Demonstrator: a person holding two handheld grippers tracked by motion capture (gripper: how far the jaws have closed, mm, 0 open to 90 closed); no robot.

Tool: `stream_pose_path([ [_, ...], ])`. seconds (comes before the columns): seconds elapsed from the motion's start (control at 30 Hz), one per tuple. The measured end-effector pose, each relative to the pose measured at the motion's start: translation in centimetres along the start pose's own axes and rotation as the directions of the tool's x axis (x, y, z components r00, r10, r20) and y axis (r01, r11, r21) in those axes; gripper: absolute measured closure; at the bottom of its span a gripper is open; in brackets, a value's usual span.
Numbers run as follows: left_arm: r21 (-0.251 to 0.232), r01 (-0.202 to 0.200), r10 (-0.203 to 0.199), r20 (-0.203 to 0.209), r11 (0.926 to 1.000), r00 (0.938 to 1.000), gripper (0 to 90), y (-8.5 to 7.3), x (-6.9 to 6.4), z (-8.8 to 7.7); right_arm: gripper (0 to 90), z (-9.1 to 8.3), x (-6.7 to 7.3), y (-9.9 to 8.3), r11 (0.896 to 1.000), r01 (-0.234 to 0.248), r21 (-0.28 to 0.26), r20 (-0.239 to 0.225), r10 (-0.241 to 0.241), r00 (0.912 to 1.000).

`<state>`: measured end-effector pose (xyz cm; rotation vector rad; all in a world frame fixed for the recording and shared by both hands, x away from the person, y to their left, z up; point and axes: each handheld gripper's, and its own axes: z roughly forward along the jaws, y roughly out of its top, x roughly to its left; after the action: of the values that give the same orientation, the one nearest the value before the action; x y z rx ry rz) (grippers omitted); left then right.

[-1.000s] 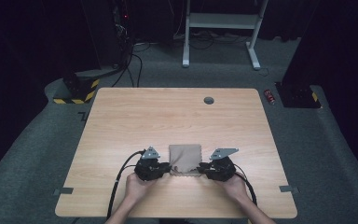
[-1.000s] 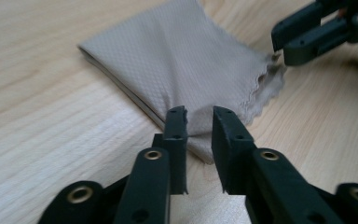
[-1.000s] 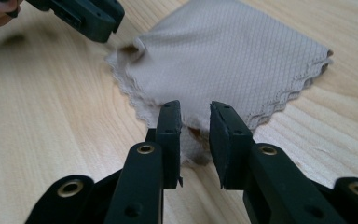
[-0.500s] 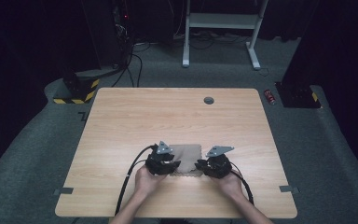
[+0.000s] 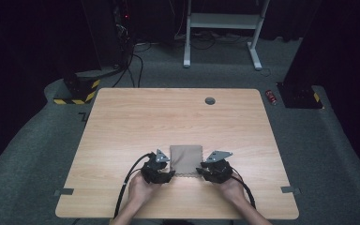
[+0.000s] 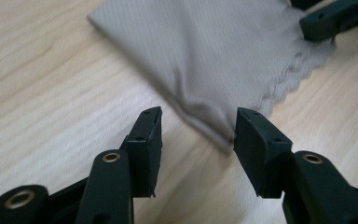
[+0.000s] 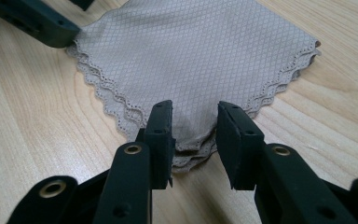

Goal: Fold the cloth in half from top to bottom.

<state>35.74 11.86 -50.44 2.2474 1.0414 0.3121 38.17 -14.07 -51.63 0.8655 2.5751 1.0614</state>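
A pale wooden table takes up most of the high view, with a small round grommet set near its far edge. Near the person's edge lies a folded grey-beige cloth, flat on the wood, a neat square stacked in several layers (the scalloped edges of those layers show clearly in the right gripper view).

The 2 grippers sit at the cloth's near corners, 1 on each side. The left gripper is at the near-left corner; in the left gripper view its jaws have just been opening and stand apart, with the folded corner of the cloth reaching in between them, close by the right-hand pad but not pinched. The right gripper is at the near-right corner; in its own view the jaws have also just been opening, and the layered corner lies in the gap between the pads with neither pressing on it, so the cloth is released on both sides.

Each hand grips its tool from the table's near edge, and a black cable loops off the left gripper.
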Motion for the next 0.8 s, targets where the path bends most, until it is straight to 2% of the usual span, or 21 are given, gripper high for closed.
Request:
stream_pose_path([
  [0.1,-0.001,0.011,-0.011,0.008,0.9999,0.9999,51.9,-0.6,0.2,-0.5,66.2,0.0,0.1,0.0,1.0,-0.001,0.0,0.001,0.001,1.0],
  [0.13,-0.011,0.013,-0.013,0.006,0.9999,0.9999,51.9,-0.7,0.4,-0.7,66.2,0.0,0.1,0.0,1.0,-0.001,0.0,0.001,0.001,1.0],
  [0.17,-0.035,0.033,-0.033,0.012,0.9988,0.9994,51.9,-0.7,0.5,-1.0,66.2,0.0,0.1,0.0,1.0,0.0,0.0,0.002,0.0,1.0],
  [0.27,-0.087,0.066,-0.065,0.019,0.994,0.9977,50.7,0.1,0.6,-1.0,66.2,0.0,0.0,0.0,1.0,-0.002,-0.001,0.001,0.002,1.0],
  [0.37,-0.108,0.071,-0.07,0.017,0.9916,0.9974,48.9,1.1,0.5,-0.4,66.2,0.0,0.0,0.0,1.0,-0.002,-0.001,0.002,0.002,1.0],
  [0.47,-0.076,0.045,-0.046,-0.017,0.9961,0.9988,48.9,1.9,0.2,0.9,66.2,0.0,0.1,-0.1,1.0,-0.003,-0.002,0.002,0.003,1.0],
  [0.6,-0.019,0.003,-0.004,-0.06,0.9998,0.9982,48.9,1.1,0.0,1.3,66.2,0.0,0.1,-0.1,1.0,-0.002,-0.001,0.006,0.002,1.0],
  [0.67,-0.014,0.017,-0.018,-0.053,0.9998,0.9984,48.9,0.5,0.5,1.0,66.2,0.0,0.1,-0.1,1.0,-0.001,-0.002,0.002,0.001,1.0],
  [0.73,-0.016,0.048,-0.048,-0.042,0.9987,0.9979,48.7,0.0,1.0,0.6,66.2,0.0,0.0,0.0,1.0,0.0,-0.001,0.0,0.0,1.0],
  [0.8,-0.002,0.042,-0.042,-0.069,0.9991,0.9967,49.2,-0.2,1.2,0.3,66.2,0.0,0.1,0.0,1.0,-0.001,-0.001,0.002,0.001,1.0],
])
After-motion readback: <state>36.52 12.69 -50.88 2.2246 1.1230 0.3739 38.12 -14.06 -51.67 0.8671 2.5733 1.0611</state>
